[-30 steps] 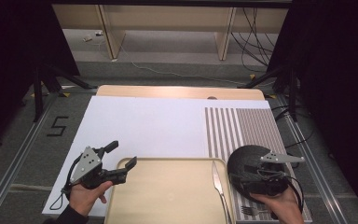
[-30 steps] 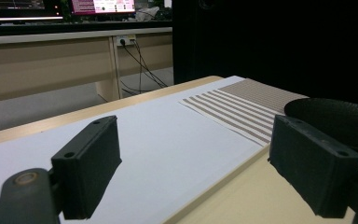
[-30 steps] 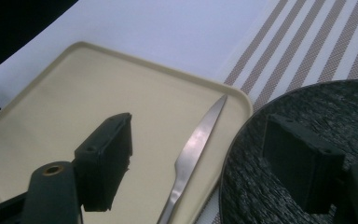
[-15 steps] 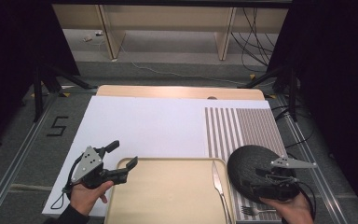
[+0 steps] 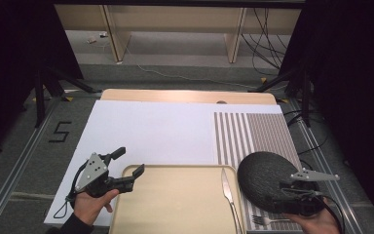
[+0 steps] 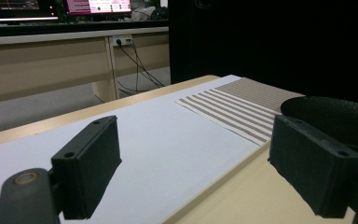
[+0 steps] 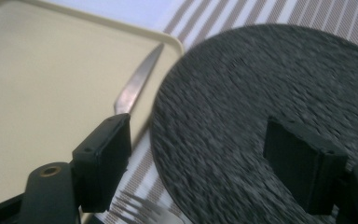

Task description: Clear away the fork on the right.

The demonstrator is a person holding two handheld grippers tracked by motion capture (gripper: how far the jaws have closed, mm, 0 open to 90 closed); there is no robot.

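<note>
The black plate [image 5: 265, 178] is round, matte and dark, with a rough pebbled surface. It lies on the striped placemat [image 5: 253, 131], right under and ahead of the right gripper [image 7: 214, 158], whose jaws stand wide apart with nothing clamped between them: one hangs over the plate, the other outside its rim toward the knife [image 7: 137, 81] and fork [image 7: 142, 210]. The left gripper [image 5: 129, 163], also wide open and empty, straddles the corner of the beige tray [image 5: 175, 204].
</note>
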